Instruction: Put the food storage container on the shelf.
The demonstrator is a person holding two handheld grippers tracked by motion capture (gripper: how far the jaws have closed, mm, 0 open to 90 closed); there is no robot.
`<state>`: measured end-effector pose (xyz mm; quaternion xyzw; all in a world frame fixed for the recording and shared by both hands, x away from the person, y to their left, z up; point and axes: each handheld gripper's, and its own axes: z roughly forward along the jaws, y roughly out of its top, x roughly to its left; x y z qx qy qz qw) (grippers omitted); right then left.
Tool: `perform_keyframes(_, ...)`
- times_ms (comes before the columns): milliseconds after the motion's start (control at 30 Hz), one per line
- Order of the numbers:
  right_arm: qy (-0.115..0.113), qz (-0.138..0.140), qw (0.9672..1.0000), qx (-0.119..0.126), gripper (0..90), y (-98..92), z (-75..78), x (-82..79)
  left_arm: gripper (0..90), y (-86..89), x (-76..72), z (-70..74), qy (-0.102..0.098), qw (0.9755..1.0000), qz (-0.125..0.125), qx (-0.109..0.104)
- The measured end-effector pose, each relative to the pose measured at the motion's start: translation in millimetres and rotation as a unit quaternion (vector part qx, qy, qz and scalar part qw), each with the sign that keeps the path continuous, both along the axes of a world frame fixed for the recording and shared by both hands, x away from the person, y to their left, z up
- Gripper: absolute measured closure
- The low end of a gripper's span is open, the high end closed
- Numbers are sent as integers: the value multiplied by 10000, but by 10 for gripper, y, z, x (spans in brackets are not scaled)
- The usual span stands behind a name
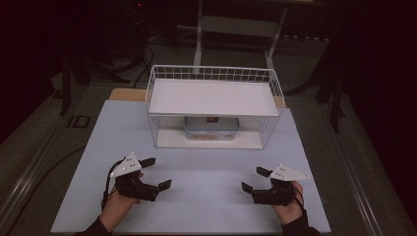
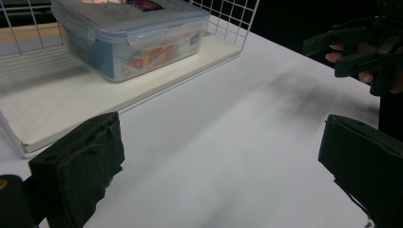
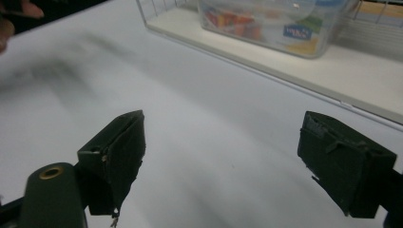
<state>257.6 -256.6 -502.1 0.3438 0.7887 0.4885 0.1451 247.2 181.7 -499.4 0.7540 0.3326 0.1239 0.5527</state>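
Observation:
A clear plastic food box with a blue-edged lid and colourful contents sits on the lower board of a white wire rack. In the left gripper view the box is at the upper left; in the right gripper view the same box is at the top. My left gripper rests open near the table's front left, jaws wide apart with nothing between them. My right gripper is open at the front right, also holding nothing. Both point toward the table's middle.
The rack has a white upper shelf over the box and a white base board. The white tabletop stretches between the grippers and the rack. Dark floor, cables and a stand frame lie beyond the table.

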Motion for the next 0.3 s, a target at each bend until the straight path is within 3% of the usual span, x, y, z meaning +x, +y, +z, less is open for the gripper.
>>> perform_keyframes(300,59,47,10000,-46,161,-4,-34,16,13,-74,38,-75,54,9998,-78,193)
